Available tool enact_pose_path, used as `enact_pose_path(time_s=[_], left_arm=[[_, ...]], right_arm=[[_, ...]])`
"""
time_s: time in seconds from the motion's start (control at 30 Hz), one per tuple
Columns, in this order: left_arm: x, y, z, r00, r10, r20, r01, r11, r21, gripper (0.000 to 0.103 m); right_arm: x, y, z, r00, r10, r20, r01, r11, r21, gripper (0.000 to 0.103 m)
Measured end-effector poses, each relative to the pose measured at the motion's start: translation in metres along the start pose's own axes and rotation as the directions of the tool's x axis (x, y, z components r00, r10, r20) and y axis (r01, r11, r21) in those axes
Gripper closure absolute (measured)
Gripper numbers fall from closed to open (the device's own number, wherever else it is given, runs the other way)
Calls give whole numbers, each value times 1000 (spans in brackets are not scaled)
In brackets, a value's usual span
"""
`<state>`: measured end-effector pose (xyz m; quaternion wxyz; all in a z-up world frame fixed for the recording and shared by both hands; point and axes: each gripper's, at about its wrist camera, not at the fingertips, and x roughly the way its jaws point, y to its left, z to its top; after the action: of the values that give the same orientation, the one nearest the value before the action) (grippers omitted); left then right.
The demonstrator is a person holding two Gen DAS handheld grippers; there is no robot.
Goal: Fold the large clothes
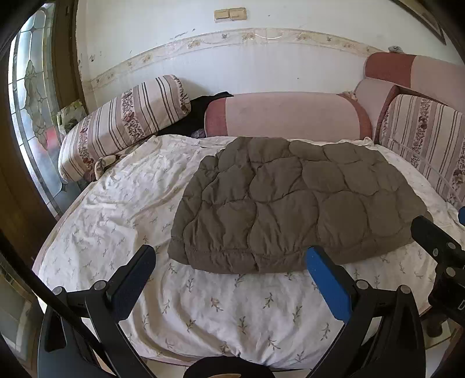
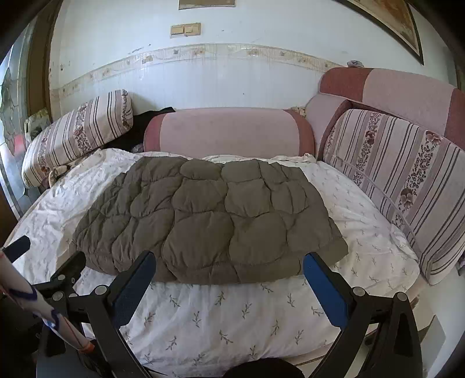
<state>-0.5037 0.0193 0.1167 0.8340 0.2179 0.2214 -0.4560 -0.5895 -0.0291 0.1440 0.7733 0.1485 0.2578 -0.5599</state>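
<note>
Both grippers sit closest, held above the near edge of the bed: the left gripper (image 1: 229, 261) and the right gripper (image 2: 229, 267) each have their two fingers spread wide apart, holding nothing. Under them is the big bed with a white sheet printed with little leaves (image 1: 122, 203). A puffy brown quilted jacket (image 1: 290, 197), folded, lies flat in the middle of it. Behind are a long pink bolster cushion (image 1: 287, 116) and a striped flowery pillow (image 1: 125, 122) against the white wall (image 1: 232, 67).

Dark garment (image 1: 197, 113) mostly hidden behind pillows; framed picture (image 2: 386, 23) cropped by frame edge.
</note>
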Motion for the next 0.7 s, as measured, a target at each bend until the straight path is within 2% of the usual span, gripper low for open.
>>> enact_pose_path(time_s=[0.33,0.7], left_arm=[[-2,0,-1,1000,-20,9,20,1000,-1,0],[-7,7,-3,1000,0,5,0,1000,-21,0]], right_arm=[[-9,-4,-3,1000,-24,14,24,1000,0,0],[-13,8,-6,1000,-3,0,3,1000,-21,0]])
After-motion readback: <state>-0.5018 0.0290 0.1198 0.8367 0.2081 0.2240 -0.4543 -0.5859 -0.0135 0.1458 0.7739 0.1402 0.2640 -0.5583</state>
